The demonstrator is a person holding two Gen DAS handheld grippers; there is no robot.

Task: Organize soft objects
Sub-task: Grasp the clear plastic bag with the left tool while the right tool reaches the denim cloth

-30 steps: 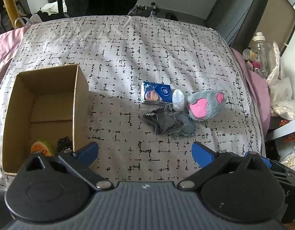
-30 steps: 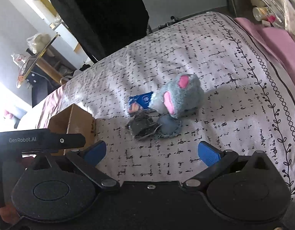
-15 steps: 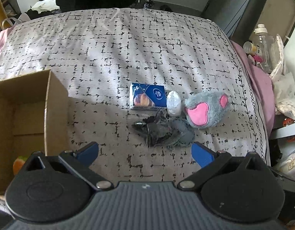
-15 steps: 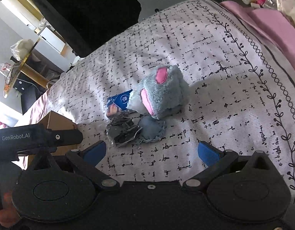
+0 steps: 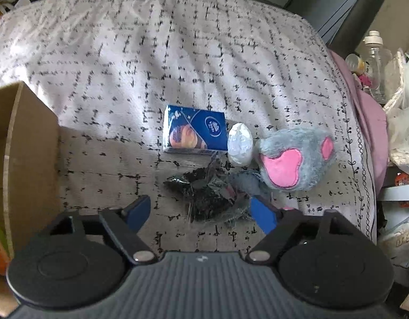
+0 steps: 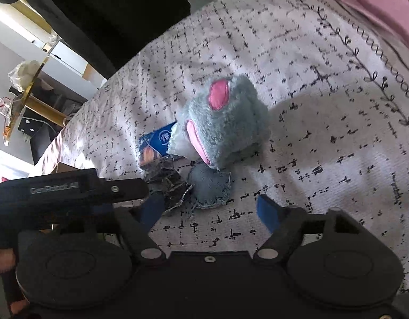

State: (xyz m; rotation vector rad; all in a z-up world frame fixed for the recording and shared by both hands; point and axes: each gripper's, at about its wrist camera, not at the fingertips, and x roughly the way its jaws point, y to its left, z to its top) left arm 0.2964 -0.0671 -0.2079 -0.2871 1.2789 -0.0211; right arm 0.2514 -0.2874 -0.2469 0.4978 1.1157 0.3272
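Place: a bed (image 5: pixel 124 61) with a white cover that has small black marks. A little heap of soft things lies in the middle of it.
Soft things: a gray fluffy toy (image 5: pixel 294 156) with pink patches, a blue pack of tissues (image 5: pixel 195 133), a small white bundle (image 5: pixel 240 143), a dark crinkly scrap (image 5: pixel 204 194) and a round blue-gray cloth patch (image 6: pixel 209 186). They lie close together, and some touch.
Box: a brown cardboard box (image 5: pixel 21 159) sits on the bed to the left, well apart from the heap. Something orange and green shows in its near corner, but I cannot tell what it is.
Left gripper (image 5: pixel 201 211): it hangs low over the dark crinkly scrap. Its blue fingers (image 5: pixel 138 208) are apart and have just been closing. The scrap sits between them, but the pads do not press it yet.
Right gripper (image 6: pixel 211 210): it is low over the cloth patch, just in front of the fluffy toy. Its fingers (image 6: pixel 268 212) are apart too and have just been closing. Nothing is held.
Step now: I think both grippers are getting ready to pick something up from the heap.
Next move: go a bit lower, squeeze the scrap and the patch, then lift them and carry them to the box. The thin pieces lie flat, so the fingers may need to pinch right at the cover.
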